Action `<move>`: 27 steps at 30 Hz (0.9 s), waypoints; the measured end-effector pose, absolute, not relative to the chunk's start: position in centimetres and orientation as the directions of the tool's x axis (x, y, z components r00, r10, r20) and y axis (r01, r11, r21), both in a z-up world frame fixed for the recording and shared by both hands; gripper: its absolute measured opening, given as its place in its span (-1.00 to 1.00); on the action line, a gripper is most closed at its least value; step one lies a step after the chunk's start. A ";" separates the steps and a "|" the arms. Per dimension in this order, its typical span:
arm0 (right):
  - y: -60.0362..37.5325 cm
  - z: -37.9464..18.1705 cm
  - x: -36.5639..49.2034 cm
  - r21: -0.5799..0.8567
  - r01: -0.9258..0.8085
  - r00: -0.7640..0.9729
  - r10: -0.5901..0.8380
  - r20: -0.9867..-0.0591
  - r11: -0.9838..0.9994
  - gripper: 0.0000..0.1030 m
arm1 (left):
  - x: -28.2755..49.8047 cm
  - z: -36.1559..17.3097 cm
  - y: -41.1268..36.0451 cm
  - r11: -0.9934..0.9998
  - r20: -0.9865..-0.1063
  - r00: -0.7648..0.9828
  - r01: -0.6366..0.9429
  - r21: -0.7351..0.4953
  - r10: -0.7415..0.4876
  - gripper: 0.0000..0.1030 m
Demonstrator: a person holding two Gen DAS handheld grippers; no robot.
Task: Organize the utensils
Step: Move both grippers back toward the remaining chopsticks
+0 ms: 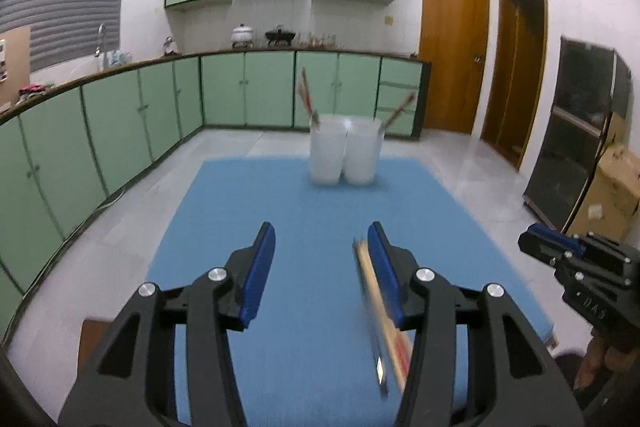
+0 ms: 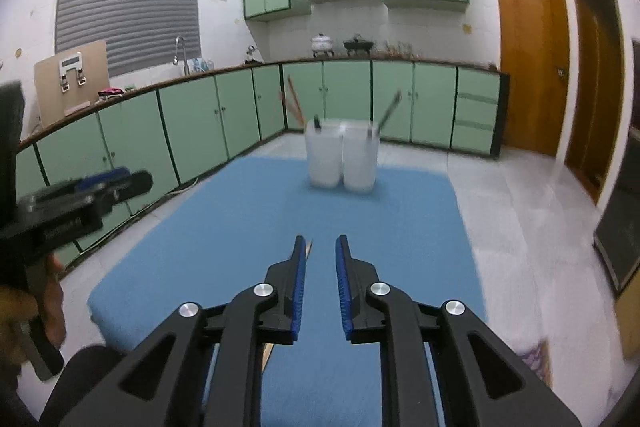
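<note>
Two white translucent cups (image 1: 343,155) stand side by side at the far end of a blue mat (image 1: 256,227), each with utensils sticking out; they also show in the right wrist view (image 2: 342,157). My left gripper (image 1: 322,239) is open above the mat. A blurred pair of chopsticks (image 1: 378,315) lies along the inside of its right finger, not clamped. My right gripper (image 2: 321,245) is open with a narrow gap, above the mat, and a thin stick tip (image 2: 309,247) shows beside its left finger. Each gripper appears at the edge of the other's view.
The blue mat (image 2: 400,227) covers a table in a kitchen. Green cabinets (image 1: 120,131) run along the left and back. Wooden doors (image 1: 452,47) are at the right, with a dark cabinet and a cardboard box (image 1: 616,187) beside them.
</note>
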State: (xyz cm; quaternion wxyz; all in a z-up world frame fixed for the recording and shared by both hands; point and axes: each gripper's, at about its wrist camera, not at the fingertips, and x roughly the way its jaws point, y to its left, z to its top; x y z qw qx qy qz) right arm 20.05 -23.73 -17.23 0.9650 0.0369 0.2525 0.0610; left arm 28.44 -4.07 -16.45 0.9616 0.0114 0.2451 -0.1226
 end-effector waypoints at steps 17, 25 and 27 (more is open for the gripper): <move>-18.5 -28.9 18.1 0.136 -0.108 0.775 0.169 -0.609 0.985 -0.70 | 22.9 -23.7 -1.6 0.979 -0.551 0.810 0.175 -0.100 -0.201 -0.02; -17.7 -29.5 19.0 0.126 -0.130 0.771 0.180 -0.611 0.983 -0.69 | 24.1 -24.3 -1.5 0.980 -0.575 0.793 0.171 -0.104 -0.199 -0.02; -17.8 -29.6 19.4 0.130 -0.128 0.770 0.181 -0.612 0.983 -0.70 | 24.2 -24.7 -1.5 0.980 -0.582 0.788 0.172 -0.104 -0.200 -0.02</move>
